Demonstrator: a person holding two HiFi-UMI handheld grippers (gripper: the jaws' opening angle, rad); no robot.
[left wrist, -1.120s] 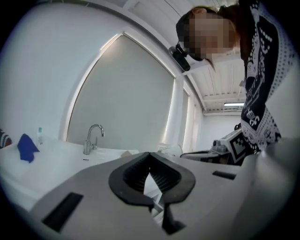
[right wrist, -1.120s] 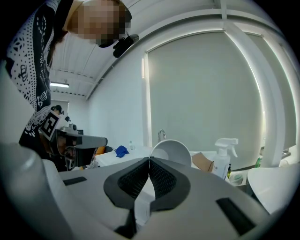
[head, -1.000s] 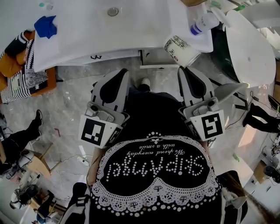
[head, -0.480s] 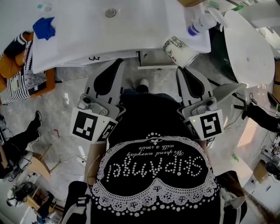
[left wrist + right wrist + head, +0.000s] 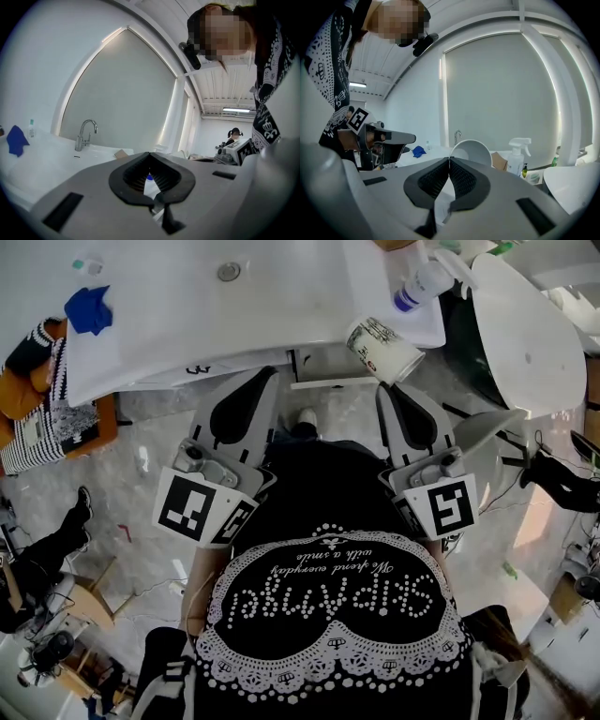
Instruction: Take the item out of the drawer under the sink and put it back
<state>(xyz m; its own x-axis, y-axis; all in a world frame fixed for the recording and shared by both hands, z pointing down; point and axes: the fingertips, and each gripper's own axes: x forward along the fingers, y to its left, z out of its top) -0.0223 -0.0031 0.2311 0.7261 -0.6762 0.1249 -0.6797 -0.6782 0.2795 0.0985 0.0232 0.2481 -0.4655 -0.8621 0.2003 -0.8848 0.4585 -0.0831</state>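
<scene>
A white paper cup (image 5: 384,348) with dark print hangs tilted at the front edge of the white sink counter (image 5: 234,320). My right gripper (image 5: 385,388) is right below it in the head view and is shut on its rim. In the right gripper view the cup (image 5: 472,152) rises just behind the closed tips of the right gripper (image 5: 449,159). My left gripper (image 5: 267,373) points at the counter's front, shut, with nothing in it. Its tips meet in the left gripper view (image 5: 149,153). A narrow white ledge (image 5: 323,382) juts out under the counter; no drawer shows plainly.
A blue cloth (image 5: 89,310) lies on the counter's left end, a spray bottle (image 5: 422,282) on its right end. The faucet (image 5: 86,133) stands at the back. A white rounded surface (image 5: 525,324) is on the right. A striped cloth on an orange stool (image 5: 37,418) is on the left.
My left gripper has shifted a little toward the counter. The right gripper and the cup have kept their place.
</scene>
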